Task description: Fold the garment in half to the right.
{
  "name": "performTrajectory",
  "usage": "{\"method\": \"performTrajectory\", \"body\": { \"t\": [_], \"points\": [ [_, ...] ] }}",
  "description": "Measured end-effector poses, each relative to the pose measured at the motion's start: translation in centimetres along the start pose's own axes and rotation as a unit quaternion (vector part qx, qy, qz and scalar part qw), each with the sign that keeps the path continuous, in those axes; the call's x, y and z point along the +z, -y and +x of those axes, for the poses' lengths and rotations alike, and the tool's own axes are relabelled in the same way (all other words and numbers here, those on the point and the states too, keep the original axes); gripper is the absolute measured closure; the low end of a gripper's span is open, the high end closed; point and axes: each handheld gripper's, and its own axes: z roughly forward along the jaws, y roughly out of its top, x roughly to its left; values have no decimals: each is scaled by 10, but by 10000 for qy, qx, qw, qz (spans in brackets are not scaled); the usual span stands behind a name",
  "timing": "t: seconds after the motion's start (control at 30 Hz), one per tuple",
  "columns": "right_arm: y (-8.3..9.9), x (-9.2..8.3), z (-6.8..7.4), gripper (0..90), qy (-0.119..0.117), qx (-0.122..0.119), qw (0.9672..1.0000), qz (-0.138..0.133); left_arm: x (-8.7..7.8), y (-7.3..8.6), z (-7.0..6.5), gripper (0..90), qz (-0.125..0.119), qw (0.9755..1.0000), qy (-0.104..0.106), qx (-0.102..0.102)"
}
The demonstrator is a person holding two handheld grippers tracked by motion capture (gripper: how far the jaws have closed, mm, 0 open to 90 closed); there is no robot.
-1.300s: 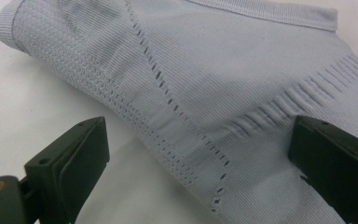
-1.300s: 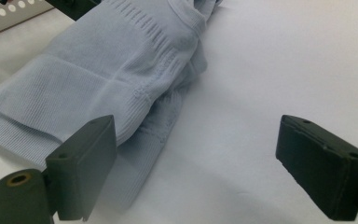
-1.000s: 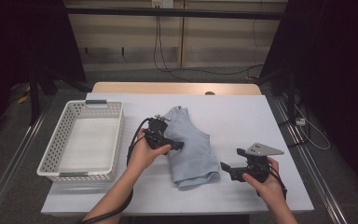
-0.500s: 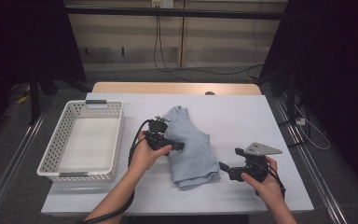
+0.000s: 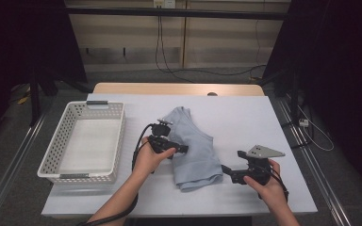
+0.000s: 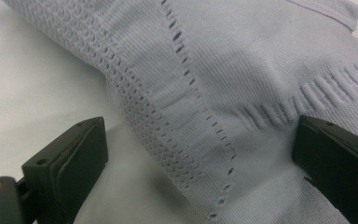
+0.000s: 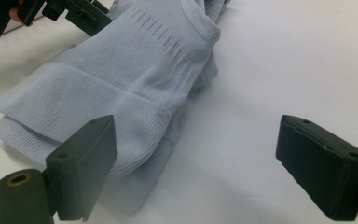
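Covering most of the wooden desk, the white tabletop (image 5: 245,117) carries everything else, and the folded garment serves as the landmark for it all. That garment, a pale blue knitted top (image 5: 193,146) with ribbed bands and rows of small eyelets, lies folded near the middle of the tabletop, its neckline end pointing away from the person and its doubled ribbed hem toward them. Well to the left of the top stands a white plastic lattice basket (image 5: 56,157), apart from the fabric.

At the top's left edge, about halfway along, the left gripper (image 5: 181,149) reaches in over the fabric from the person's left hand (image 5: 148,157). In the left gripper view its jaws stand wide, one over bare tabletop and one over the knit, with the eyelet seam of the top (image 6: 214,107) running between them; the pads do not press the cloth.

Just right of the top's hem corner, the right gripper (image 5: 226,170) rests low in the right hand (image 5: 266,186), pointing at the fabric. Its jaws also gape wide, the hem of the top (image 7: 121,88) lying beside one jaw, nothing clamped.
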Motion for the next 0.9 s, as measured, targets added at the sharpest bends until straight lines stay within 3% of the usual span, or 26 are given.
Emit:
{"method": "performTrajectory", "body": {
  "t": [0.9],
  "points": [
    [3,-2,1,118,8,14,10000,-14,7,0,-1,67,-26,9994,289,-171]
  ]
}}
